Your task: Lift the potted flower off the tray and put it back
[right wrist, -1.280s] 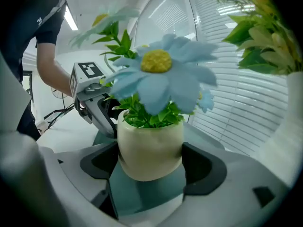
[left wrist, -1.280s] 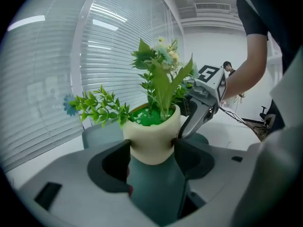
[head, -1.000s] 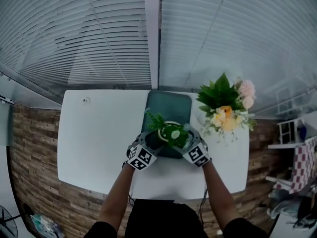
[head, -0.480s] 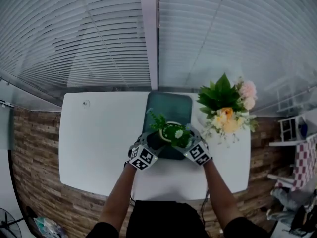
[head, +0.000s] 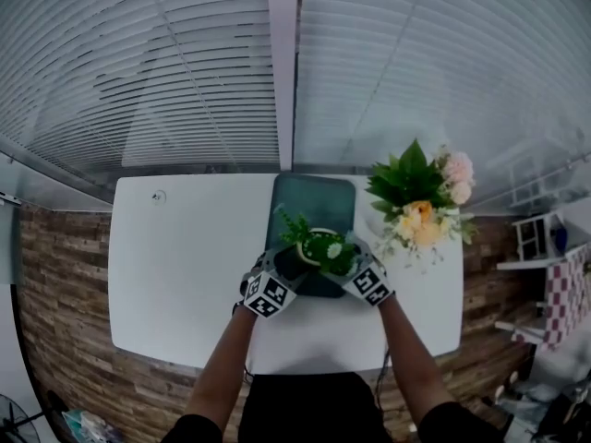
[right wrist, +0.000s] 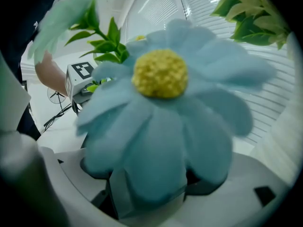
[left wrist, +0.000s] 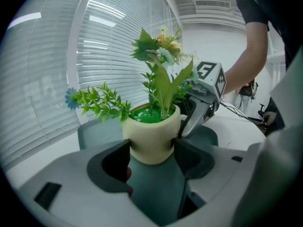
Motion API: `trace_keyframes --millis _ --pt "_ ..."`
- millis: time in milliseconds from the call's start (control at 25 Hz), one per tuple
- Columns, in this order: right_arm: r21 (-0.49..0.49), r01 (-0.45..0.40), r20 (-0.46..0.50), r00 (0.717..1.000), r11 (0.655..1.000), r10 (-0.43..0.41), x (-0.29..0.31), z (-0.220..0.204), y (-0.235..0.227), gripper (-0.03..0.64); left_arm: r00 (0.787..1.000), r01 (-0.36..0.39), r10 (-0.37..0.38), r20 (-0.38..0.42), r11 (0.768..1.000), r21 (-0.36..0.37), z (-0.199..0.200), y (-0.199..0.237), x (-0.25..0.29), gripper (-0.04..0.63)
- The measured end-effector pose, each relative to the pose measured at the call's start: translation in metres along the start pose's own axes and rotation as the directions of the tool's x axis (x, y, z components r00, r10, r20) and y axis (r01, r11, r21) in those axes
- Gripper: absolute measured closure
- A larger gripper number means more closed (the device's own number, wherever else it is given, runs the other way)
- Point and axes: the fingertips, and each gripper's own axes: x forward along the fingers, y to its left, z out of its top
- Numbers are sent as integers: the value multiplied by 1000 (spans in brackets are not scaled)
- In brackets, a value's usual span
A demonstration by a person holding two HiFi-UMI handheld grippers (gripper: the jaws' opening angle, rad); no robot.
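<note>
Nothing has been moved: the pot (left wrist: 151,136) is kept clamped by the left tool (left wrist: 152,150); the right tool's (right wrist: 149,186) grip is masked by a flower (right wrist: 161,122); the lift seems pending.

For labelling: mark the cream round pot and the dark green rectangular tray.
Cream round pot (left wrist: 150,138): left gripper view, front wall.
Dark green rectangular tray (head: 319,199): head view, bare far half.

White table (head: 185,275), dark green tray (head: 314,201) on it, bouquet (head: 420,206) beside
</note>
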Motion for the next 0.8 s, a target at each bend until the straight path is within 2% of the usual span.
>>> trace_keyframes --millis 320,560,800 --pt "10 21 56 998 1000 -21 -1 7 -2 219 1000 -19 19 8 1000 20 3 4 -4 310" --pt "48 48 126 991 998 -54 -28 15 -3 219 993 -91 94 71 995 -39 11 3 -23 310" --pt "61 67 166 983 996 -77 -79 16 17 219 974 -183 192 120 979 -86 32 -25 -67 310"
